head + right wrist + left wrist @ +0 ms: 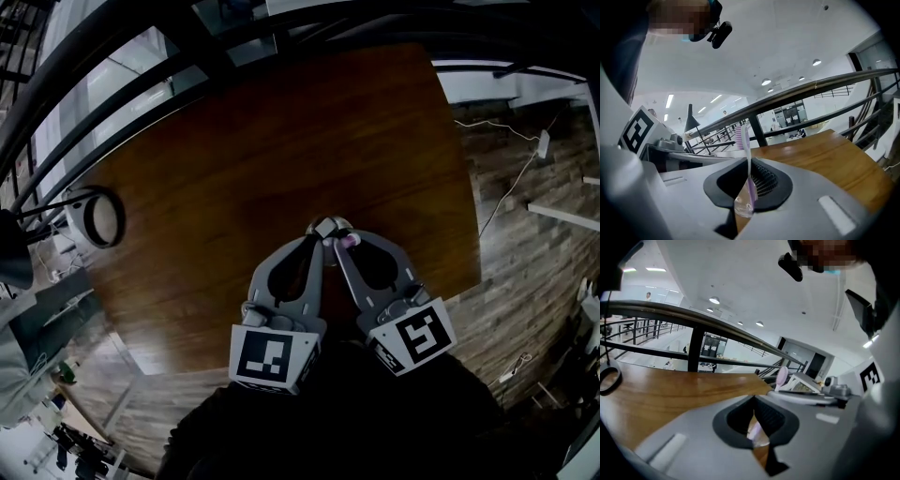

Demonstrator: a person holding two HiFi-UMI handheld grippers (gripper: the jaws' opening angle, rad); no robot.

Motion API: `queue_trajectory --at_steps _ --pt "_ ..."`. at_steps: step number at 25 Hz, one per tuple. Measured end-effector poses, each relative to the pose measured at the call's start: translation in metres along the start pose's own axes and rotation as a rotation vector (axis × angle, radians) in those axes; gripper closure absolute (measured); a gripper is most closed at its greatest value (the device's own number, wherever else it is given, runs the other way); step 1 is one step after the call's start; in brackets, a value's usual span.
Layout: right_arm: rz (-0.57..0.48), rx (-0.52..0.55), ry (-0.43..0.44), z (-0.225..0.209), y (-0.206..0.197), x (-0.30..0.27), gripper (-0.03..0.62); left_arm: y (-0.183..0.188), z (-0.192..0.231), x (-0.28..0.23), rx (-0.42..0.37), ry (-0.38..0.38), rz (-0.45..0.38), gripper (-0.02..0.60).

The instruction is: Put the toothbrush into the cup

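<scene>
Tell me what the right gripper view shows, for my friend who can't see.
The right gripper pinches a pink toothbrush standing upright between its jaws. Behind it are a brown wooden table and a black railing.

Lilac toothbrush [748,161], grey left gripper [319,231] and right gripper [343,240] with black-and-white marker cubes [272,356], brown wood-grain table [281,141].

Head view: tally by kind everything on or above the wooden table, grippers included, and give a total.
grippers: 2, left gripper and right gripper
toothbrush: 1
cup: 1
ring lamp: 1
total: 5
</scene>
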State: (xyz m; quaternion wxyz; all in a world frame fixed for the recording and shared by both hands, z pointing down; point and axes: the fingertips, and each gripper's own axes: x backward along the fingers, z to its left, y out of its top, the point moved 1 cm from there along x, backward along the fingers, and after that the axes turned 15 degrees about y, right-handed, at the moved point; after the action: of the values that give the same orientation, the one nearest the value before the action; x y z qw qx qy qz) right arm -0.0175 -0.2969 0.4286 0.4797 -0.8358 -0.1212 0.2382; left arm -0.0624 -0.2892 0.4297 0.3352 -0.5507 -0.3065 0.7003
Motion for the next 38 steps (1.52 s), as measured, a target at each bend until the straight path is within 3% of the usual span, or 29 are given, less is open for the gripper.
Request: queue_trajectory --at_steps 9,28,38 --pt "0.047 -0.028 0.043 0.001 -0.011 -0.009 0.534 -0.002 0.002 -0.006 0.018 0.001 0.017 0.572" --pt "-0.015 0.024 0.06 0.032 0.001 0.003 0.494 0.01 0.004 0.028 -0.009 0.007 -0.066 0.572" --pt "-0.002 -0.02 0.055 0.031 -0.009 0.007 0.451 0.008 0.002 0.036 -0.03 0.019 -0.061 0.572"
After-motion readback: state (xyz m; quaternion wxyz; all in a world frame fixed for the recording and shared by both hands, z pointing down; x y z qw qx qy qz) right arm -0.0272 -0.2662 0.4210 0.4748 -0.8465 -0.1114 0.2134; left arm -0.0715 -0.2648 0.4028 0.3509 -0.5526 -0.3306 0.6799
